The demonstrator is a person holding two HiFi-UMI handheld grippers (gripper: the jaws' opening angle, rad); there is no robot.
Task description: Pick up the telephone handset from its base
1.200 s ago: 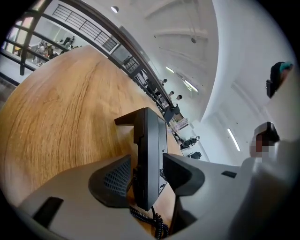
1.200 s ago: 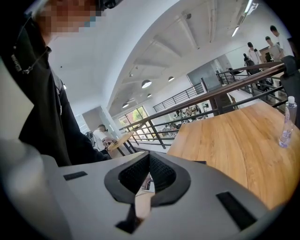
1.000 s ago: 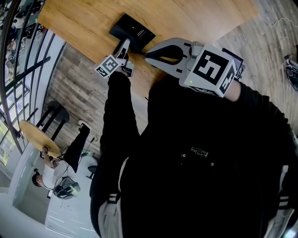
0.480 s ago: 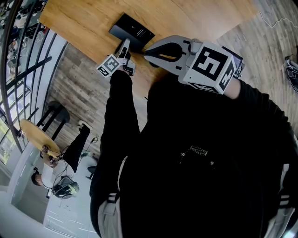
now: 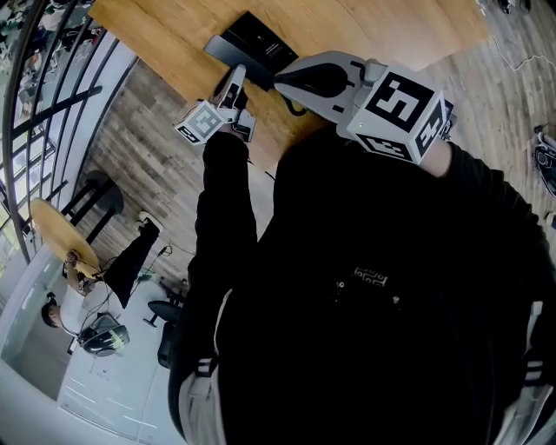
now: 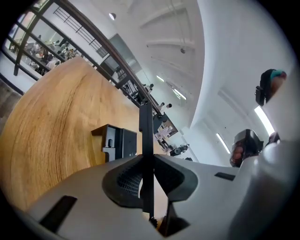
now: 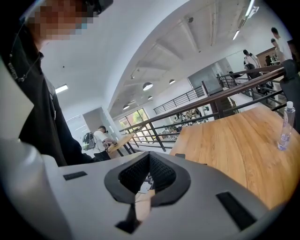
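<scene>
1. Head view: a flat, rectangular black telephone base (image 5: 256, 36) lies on a light-brown wooden table (image 5: 365, 26). The left gripper (image 5: 236, 80) reaches to the near edge of the base. The right gripper (image 5: 282, 80) hangs just beside the base, on the other side of that same edge. From here the handset cannot be told apart from the base.
2. Left gripper view: the left gripper's (image 6: 146, 164) jaws are closing. Their pads press from both sides on a thin, flat black telephone handset (image 6: 146, 126), seen edge-on and standing upright between them. The base (image 6: 115, 143) rests on the table (image 6: 51, 126) beyond the handset, just to its left.
3. Right gripper view: the right gripper's (image 7: 149, 161) jaws are drawn together with nothing between them. The tabletop (image 7: 234, 140) stretches beyond, and the base cannot be made out clearly here.
</scene>
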